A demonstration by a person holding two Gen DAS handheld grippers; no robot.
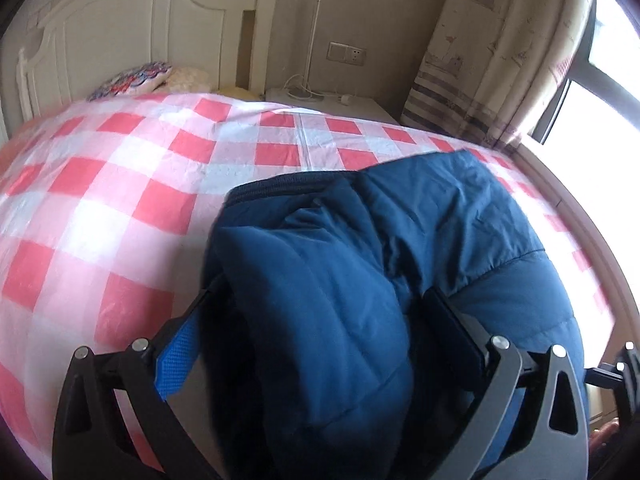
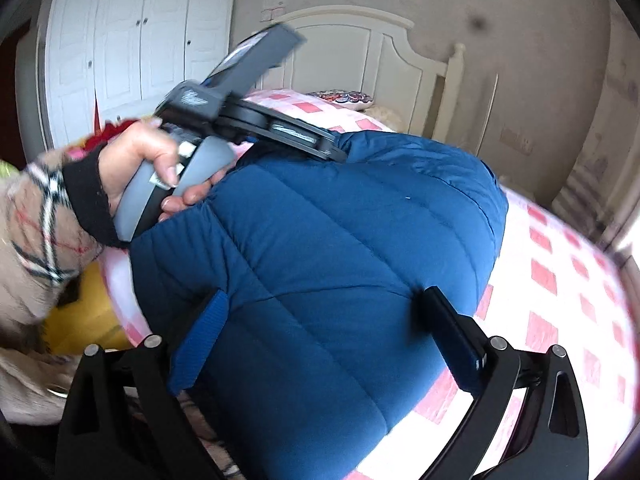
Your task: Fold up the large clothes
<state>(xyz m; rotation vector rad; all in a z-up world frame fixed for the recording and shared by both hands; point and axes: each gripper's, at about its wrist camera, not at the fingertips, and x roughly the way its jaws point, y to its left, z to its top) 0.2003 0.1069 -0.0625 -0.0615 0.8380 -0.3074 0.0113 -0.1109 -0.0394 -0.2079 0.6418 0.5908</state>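
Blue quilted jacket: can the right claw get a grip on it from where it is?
Probably yes. The right claw is wide open straddling the blue quilted jacket on the red-checked bed cover; nothing lies between.

The left wrist camera sits just behind its fingers (image 1: 452, 320), looking down across the bed (image 1: 120, 184) toward the headboard (image 1: 132, 28), with the window (image 1: 600, 92) at far right. It is very near the blue padded jacket (image 1: 320, 264). The right wrist camera also tilts downward, close over the same jacket (image 2: 328, 240), facing the headboard (image 2: 360, 52) and white wardrobe (image 2: 132, 40) at far left. Both views share jacket, checked bed and headboard.
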